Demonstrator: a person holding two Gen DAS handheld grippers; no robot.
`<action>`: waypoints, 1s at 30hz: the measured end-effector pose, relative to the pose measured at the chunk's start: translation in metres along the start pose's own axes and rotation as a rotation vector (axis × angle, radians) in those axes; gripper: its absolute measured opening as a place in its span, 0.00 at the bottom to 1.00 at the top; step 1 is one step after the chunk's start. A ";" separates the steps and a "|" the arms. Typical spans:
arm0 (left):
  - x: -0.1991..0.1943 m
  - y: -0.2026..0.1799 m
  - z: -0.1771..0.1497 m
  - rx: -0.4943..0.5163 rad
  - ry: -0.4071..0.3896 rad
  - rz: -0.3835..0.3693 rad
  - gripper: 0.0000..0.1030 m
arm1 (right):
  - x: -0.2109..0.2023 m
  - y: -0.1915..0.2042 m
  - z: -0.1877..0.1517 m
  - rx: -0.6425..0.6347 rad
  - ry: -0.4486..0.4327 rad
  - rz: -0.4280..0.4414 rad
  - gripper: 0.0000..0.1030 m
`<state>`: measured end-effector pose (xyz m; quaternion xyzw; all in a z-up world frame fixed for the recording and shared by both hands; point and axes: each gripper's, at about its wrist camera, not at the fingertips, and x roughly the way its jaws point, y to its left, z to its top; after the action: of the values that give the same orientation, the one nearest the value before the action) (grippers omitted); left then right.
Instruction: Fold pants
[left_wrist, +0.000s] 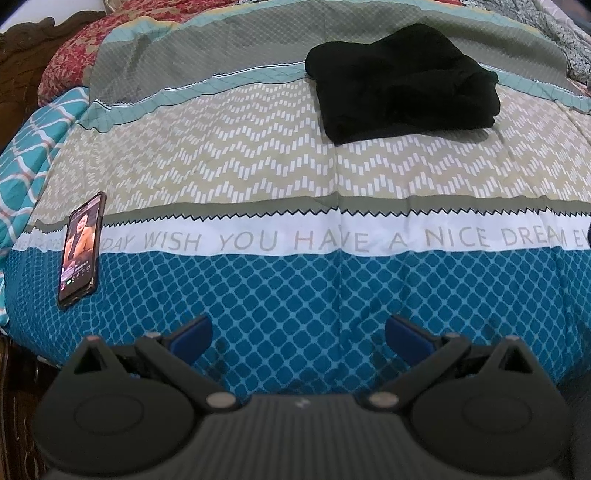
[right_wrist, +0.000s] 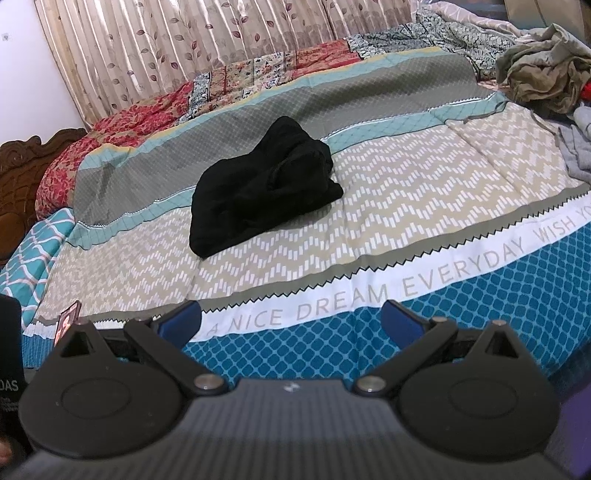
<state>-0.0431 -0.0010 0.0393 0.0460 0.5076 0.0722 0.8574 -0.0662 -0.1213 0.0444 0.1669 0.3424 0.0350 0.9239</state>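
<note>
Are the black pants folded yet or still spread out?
Folded: the black pants lie as one compact, somewhat lumpy bundle on the bedspread, no legs extended.

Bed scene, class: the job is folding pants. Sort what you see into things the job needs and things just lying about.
For the job:
- black pants, bundled on the bedspread
- left gripper, open, empty
- right gripper, open, empty

Lying about:
- phone, screen lit, at the bed's edge
- khaki clothes heap
- grey garment
- curtain
</note>
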 end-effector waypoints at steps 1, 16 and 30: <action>0.000 -0.001 0.000 0.002 0.001 0.000 1.00 | 0.001 0.000 -0.001 0.001 0.006 0.000 1.00; 0.003 -0.001 -0.001 0.008 0.012 -0.011 1.00 | 0.010 -0.002 -0.005 0.011 0.072 -0.008 1.00; 0.004 -0.001 -0.001 0.008 0.016 -0.024 1.00 | 0.012 -0.003 -0.005 0.013 0.079 -0.008 1.00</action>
<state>-0.0421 -0.0019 0.0353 0.0427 0.5153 0.0601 0.8538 -0.0605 -0.1206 0.0330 0.1701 0.3794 0.0355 0.9088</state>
